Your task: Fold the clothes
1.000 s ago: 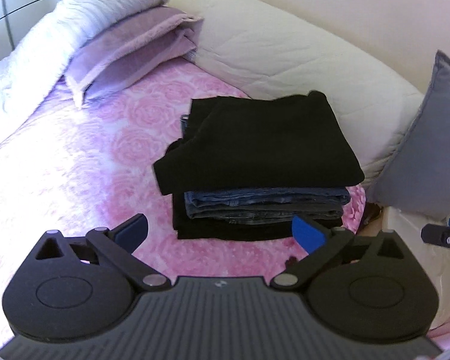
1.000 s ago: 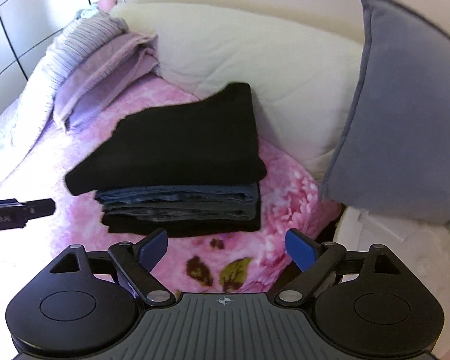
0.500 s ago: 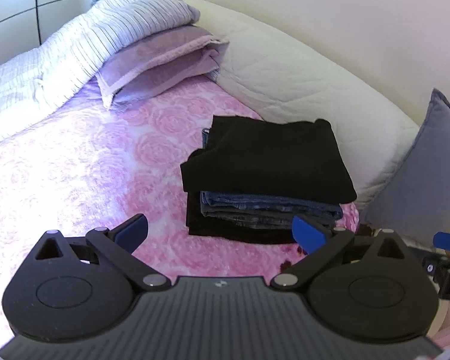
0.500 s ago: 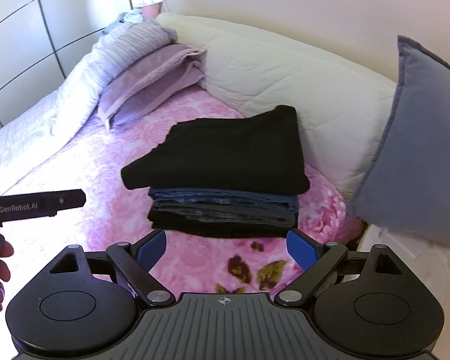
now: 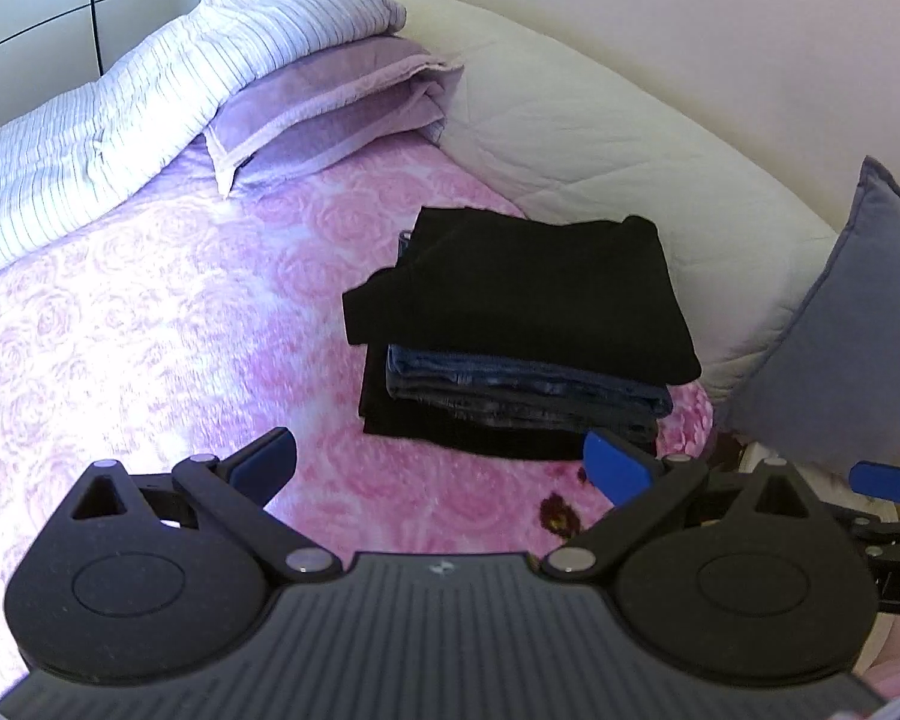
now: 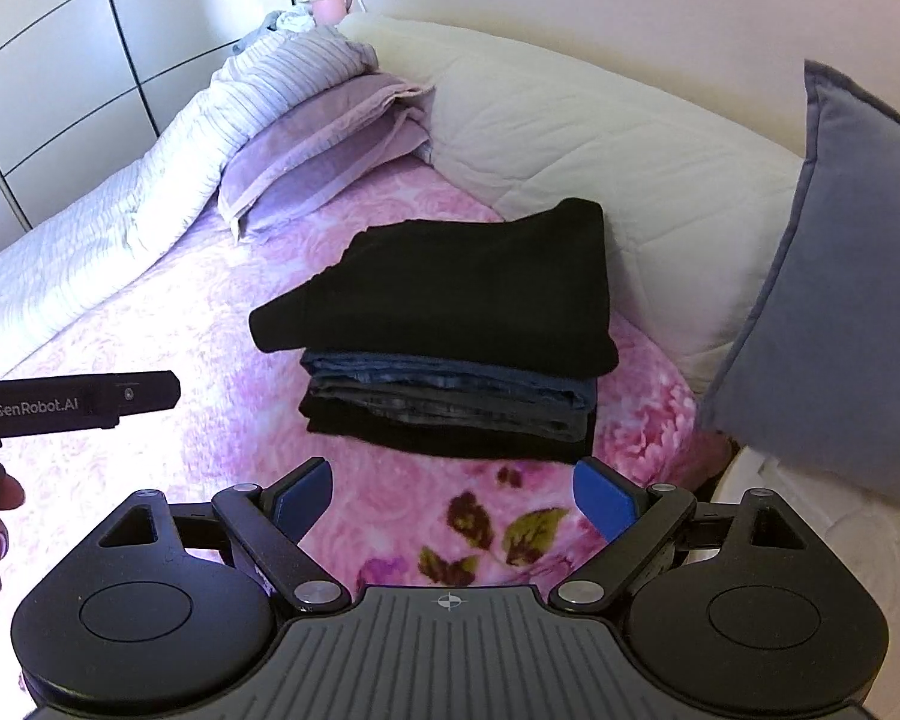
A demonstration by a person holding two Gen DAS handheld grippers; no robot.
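Note:
A stack of folded clothes [image 5: 522, 324] lies on the pink floral bedspread [image 5: 150, 330]: a black garment [image 5: 534, 282] on top, blue jeans [image 5: 522, 381] under it, another black piece at the bottom. The stack also shows in the right wrist view [image 6: 450, 348]. My left gripper [image 5: 441, 459] is open and empty, held above the bed short of the stack. My right gripper [image 6: 453, 495] is open and empty, also short of the stack. The left gripper's body [image 6: 72, 402] shows at the left of the right wrist view.
A folded lilac blanket [image 5: 330, 102] and a striped duvet [image 5: 120, 132] lie at the back left. A cream quilted bolster [image 5: 600, 138] runs behind the stack. A blue-grey cushion [image 6: 852, 288] leans at the right. Wardrobe doors [image 6: 60, 30] stand at far left.
Both grippers have pulled back and risen from the stack, which now looks smaller and farther. Both stay open and empty.

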